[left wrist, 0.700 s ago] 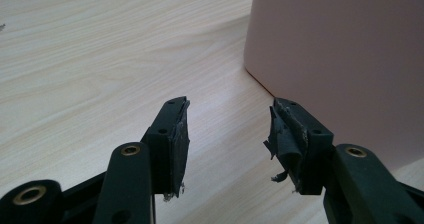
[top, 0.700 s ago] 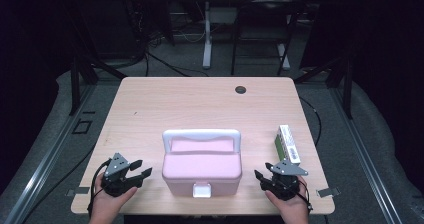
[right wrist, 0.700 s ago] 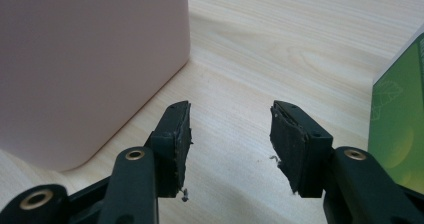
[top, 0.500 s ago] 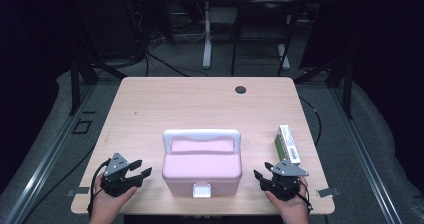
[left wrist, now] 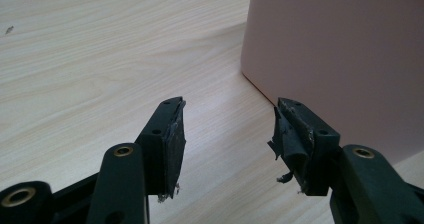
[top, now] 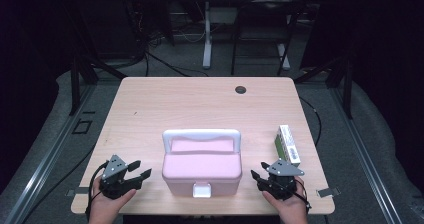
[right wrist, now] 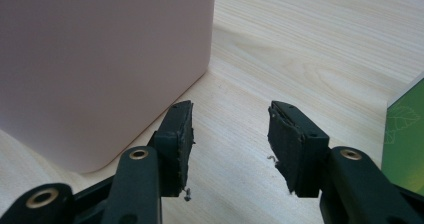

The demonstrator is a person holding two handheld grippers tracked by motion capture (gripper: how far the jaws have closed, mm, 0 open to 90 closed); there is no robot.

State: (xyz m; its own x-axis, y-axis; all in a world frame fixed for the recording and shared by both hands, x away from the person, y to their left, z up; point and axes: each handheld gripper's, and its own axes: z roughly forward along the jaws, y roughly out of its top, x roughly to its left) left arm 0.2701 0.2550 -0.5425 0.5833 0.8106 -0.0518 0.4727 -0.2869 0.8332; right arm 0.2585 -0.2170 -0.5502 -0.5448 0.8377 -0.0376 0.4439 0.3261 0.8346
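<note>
A pink lidded box point(top: 202, 167) with a white handle and a white front latch point(top: 201, 189) stands near the front middle of the wooden table point(top: 200, 109). My left gripper point(top: 140, 169) rests on the table to the box's left, open, nothing between its jaws. In the left gripper view the left gripper point(left wrist: 227, 134) points at bare wood beside the pink wall point(left wrist: 340, 59). My right gripper point(top: 259, 170) sits to the box's right, open and empty. The right gripper view has the right gripper point(right wrist: 230, 141) beside the box's wall point(right wrist: 100, 64).
A green and white carton point(top: 287, 144) lies on the table's right side, just behind my right gripper; its green face point(right wrist: 406, 144) stands at the right edge of the right gripper view. A dark round grommet point(top: 241, 89) sits at the far edge.
</note>
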